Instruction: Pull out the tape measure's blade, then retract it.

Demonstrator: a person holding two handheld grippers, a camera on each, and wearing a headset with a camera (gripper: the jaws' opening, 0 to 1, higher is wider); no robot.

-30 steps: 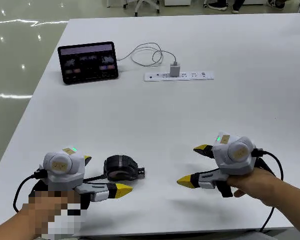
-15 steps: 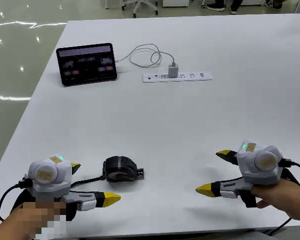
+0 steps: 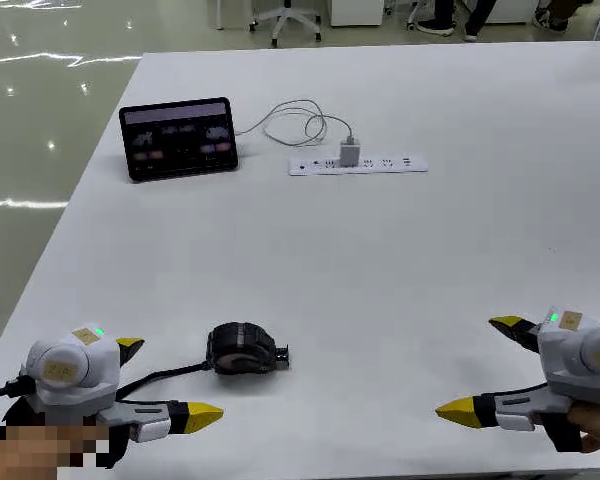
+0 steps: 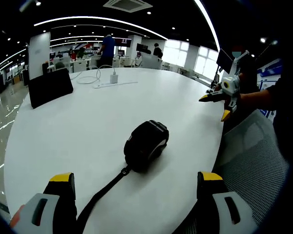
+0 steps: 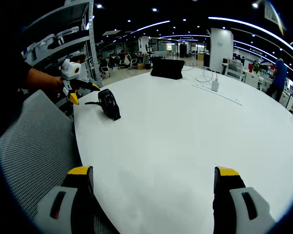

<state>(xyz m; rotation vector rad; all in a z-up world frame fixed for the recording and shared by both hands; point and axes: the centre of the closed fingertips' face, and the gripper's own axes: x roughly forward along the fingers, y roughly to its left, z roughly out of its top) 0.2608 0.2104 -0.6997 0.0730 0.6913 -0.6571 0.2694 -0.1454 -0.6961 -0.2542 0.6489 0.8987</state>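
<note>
A black tape measure (image 3: 242, 349) lies on the white table (image 3: 360, 250) near its front edge, blade fully in, with a black strap trailing toward my left gripper. In the left gripper view the tape measure (image 4: 146, 141) sits just ahead of the yellow-tipped jaws. My left gripper (image 3: 170, 378) stands open at the front left, a little short of the case. My right gripper (image 3: 485, 365) is open at the front right, far from the case, holding nothing. The right gripper view shows the tape measure (image 5: 109, 104) and the left gripper (image 5: 80, 91) at the far left.
A dark tablet (image 3: 178, 137) stands propped at the back left. A white power strip (image 3: 358, 163) with a plugged charger and looped cable lies behind the centre. The table's front edge runs right by both grippers. A grey mesh chair (image 5: 34, 141) is below.
Both grippers have drawn back toward the front edge and spread apart, the right one well to the right. The tape measure stays put; the view shifted slightly.
</note>
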